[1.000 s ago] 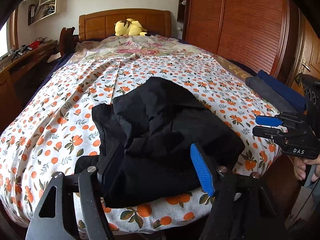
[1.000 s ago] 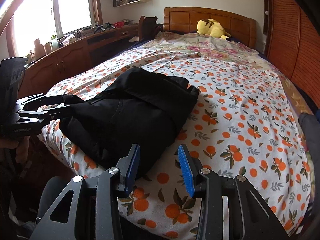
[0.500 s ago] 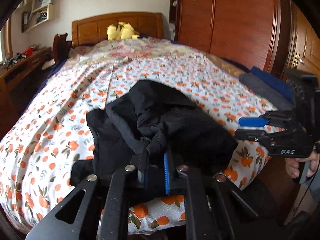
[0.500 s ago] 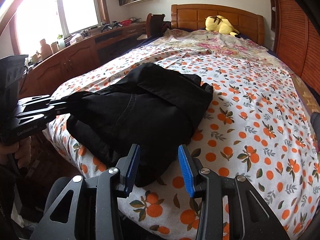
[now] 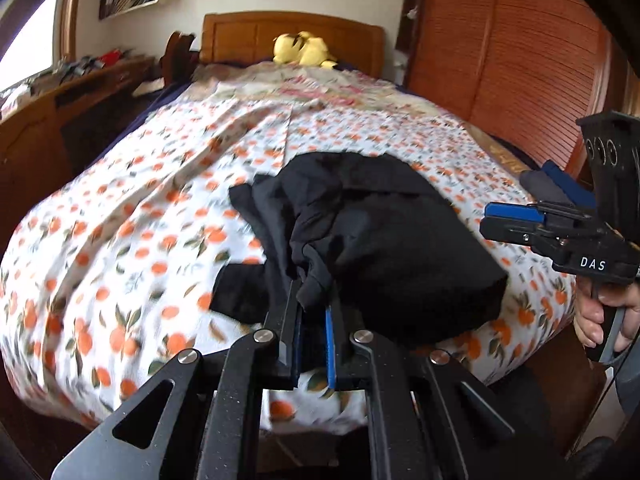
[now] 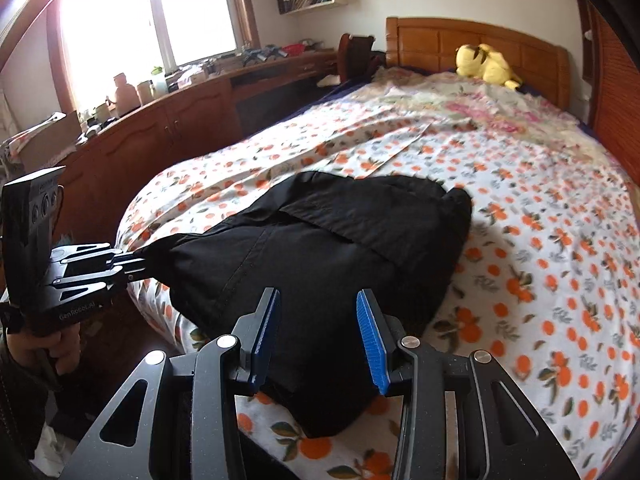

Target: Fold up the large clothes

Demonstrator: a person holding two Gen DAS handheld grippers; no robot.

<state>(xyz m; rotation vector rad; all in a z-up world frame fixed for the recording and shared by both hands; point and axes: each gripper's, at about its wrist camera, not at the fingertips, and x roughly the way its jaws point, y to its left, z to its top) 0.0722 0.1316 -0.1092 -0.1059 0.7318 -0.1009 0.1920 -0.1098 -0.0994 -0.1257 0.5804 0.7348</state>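
A crumpled black garment (image 5: pixel 380 240) lies near the foot of a bed with an orange-patterned sheet (image 5: pixel 120 260). My left gripper (image 5: pixel 314 304) is shut on a bunched edge of the cloth, which spills out above its blue pads. In the right wrist view that same gripper (image 6: pixel 132 266) pulls a corner of the garment (image 6: pixel 320 248) taut off the bed's left edge. My right gripper (image 6: pixel 317 294) stands open just above the garment's near edge, its pads not pressing on the cloth. The left wrist view shows it (image 5: pixel 485 220) at the right, beside the pile.
A yellow plush toy (image 6: pixel 486 64) sits by the wooden headboard. Folded dark clothes (image 5: pixel 560 188) lie at the bed's right edge, before a wooden wardrobe (image 5: pixel 520 60). A cluttered wooden cabinet (image 6: pixel 160 132) runs under the window. A hand (image 5: pixel 596 316) holds each gripper's handle.
My left gripper went from open to shut on the black garment's edge and has drawn it out toward the bed's edge. The right gripper has moved in over the garment, still open.
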